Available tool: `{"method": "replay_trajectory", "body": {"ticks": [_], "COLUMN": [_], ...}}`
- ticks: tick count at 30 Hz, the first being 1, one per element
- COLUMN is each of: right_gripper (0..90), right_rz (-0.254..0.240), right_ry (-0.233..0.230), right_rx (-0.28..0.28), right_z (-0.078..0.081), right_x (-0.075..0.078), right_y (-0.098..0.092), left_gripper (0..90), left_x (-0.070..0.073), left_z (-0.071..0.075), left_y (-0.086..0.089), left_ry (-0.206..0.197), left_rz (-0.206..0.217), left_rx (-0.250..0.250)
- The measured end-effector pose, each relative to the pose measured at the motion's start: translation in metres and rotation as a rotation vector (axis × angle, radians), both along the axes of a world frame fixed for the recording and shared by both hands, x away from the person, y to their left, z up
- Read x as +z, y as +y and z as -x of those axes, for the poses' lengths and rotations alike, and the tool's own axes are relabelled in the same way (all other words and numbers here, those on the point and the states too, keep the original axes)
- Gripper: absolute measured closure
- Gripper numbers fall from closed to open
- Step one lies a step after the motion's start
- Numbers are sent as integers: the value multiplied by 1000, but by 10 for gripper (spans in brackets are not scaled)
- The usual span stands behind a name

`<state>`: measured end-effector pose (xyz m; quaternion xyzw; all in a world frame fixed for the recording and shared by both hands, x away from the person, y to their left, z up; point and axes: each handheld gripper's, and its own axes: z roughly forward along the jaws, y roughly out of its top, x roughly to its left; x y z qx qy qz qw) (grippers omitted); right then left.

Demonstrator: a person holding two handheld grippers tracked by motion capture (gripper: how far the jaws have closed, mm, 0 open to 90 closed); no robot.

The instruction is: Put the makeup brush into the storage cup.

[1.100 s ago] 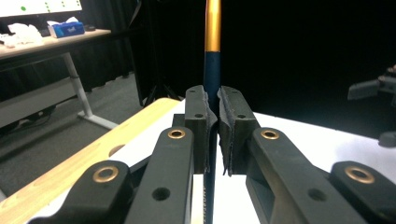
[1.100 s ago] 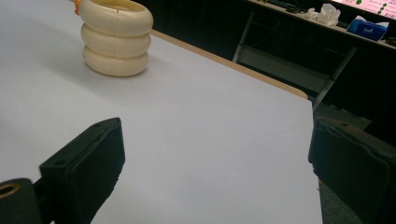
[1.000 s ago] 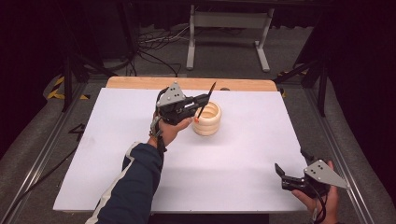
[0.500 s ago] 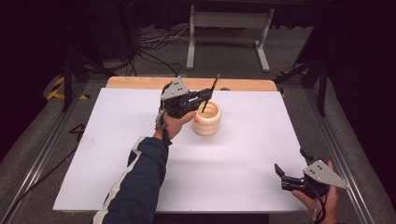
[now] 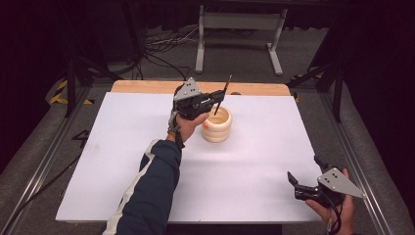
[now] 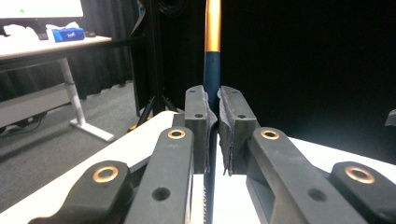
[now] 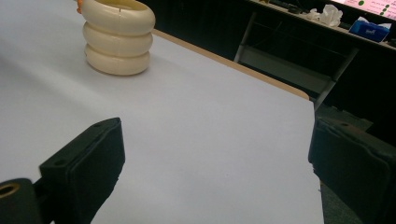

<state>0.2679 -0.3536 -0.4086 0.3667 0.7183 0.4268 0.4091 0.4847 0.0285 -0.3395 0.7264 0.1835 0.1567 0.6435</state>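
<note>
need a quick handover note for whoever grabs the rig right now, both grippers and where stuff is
Left gripper: shut on the pen, held roughly upright over the cream ribbed holder at the table's far middle.
Right gripper: open, holding nothing, low at the near right corner of the white table.
Done: pen is gripped and its lower end is at the holder's mouth.
Left: probably lower and release it; whether the tip is inside cannot be told.
</note>
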Motion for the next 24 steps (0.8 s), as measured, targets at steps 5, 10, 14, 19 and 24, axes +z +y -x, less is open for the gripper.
{"method": "replay_trajectory", "body": {"ticks": [5, 10, 14, 19, 24], "right_gripper": [44, 44, 44, 44, 44], "right_rz": [2, 0, -2, 2, 0], "right_ry": [-1, 0, 1, -1, 0], "right_rx": [2, 2, 2, 4, 5], "right_z": [0, 0, 0, 0, 0], "right_x": [0, 0, 0, 0, 0], "right_y": [1, 0, -1, 0, 0], "left_gripper": [824, 823, 823, 823, 823], "left_x": [-4, -9, -12, -19, -25], "left_z": [-5, -7, -8, -11, -10], "left_y": [-1, -2, -4, -6, -8], "left_ry": [0, 14, 10, 27, 41], "left_rz": [6, 21, 15, 14, 1], "left_rx": [-2, -1, -4, -9, -19]}}
